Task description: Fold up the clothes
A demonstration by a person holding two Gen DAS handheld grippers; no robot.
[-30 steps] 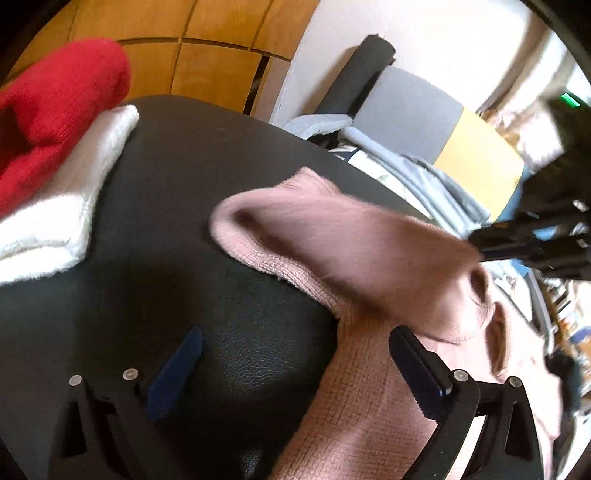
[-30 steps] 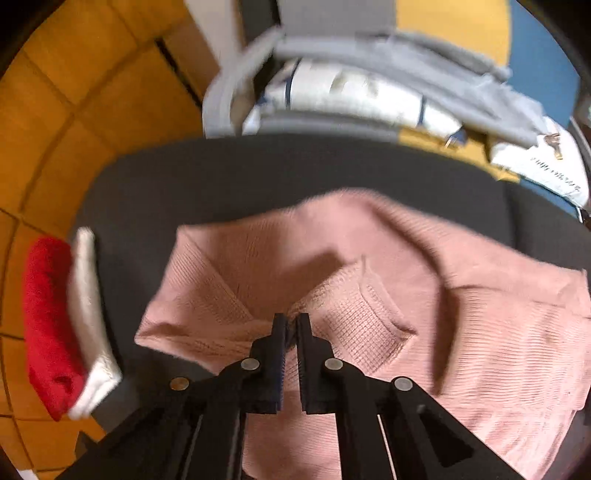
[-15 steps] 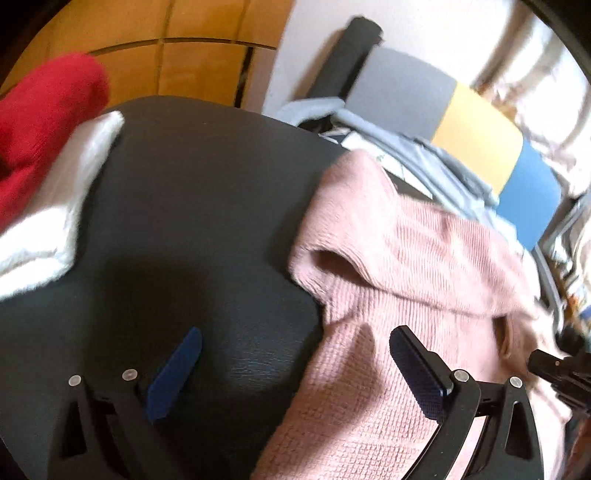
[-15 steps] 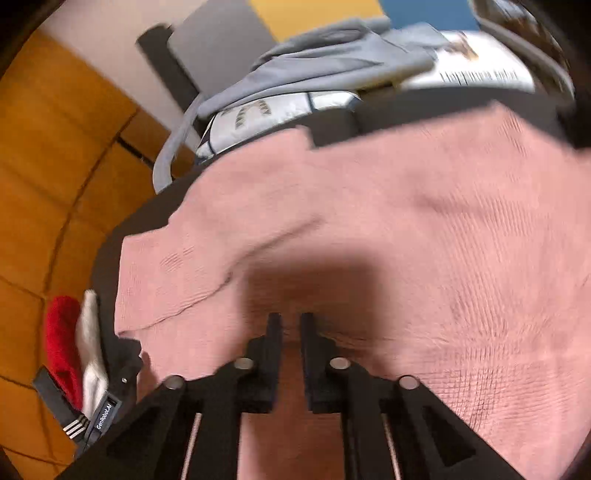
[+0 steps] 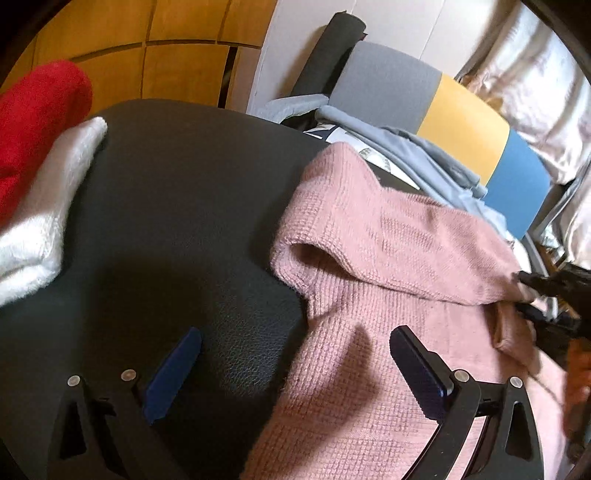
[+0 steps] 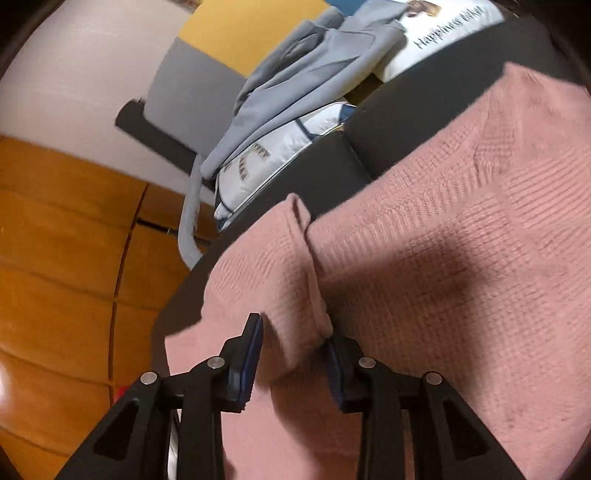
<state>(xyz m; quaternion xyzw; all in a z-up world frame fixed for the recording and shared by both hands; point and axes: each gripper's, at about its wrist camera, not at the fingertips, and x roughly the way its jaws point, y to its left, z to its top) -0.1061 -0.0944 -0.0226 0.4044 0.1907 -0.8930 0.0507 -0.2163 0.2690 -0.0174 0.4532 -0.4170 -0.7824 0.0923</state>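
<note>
The right tool point(image 6: 293, 354), pressed together before, has spread around the pink sweater's point(image 5: 373, 332) sleeve point(image 6: 273, 288); the left tool point(image 5: 295, 369) stays spread.

Black leather surface point(image 5: 177, 206) fronts a grey-yellow-blue chair back point(image 5: 436, 99), white wall point(image 5: 291, 33) and wood-panel floor point(image 6: 55, 258).
</note>
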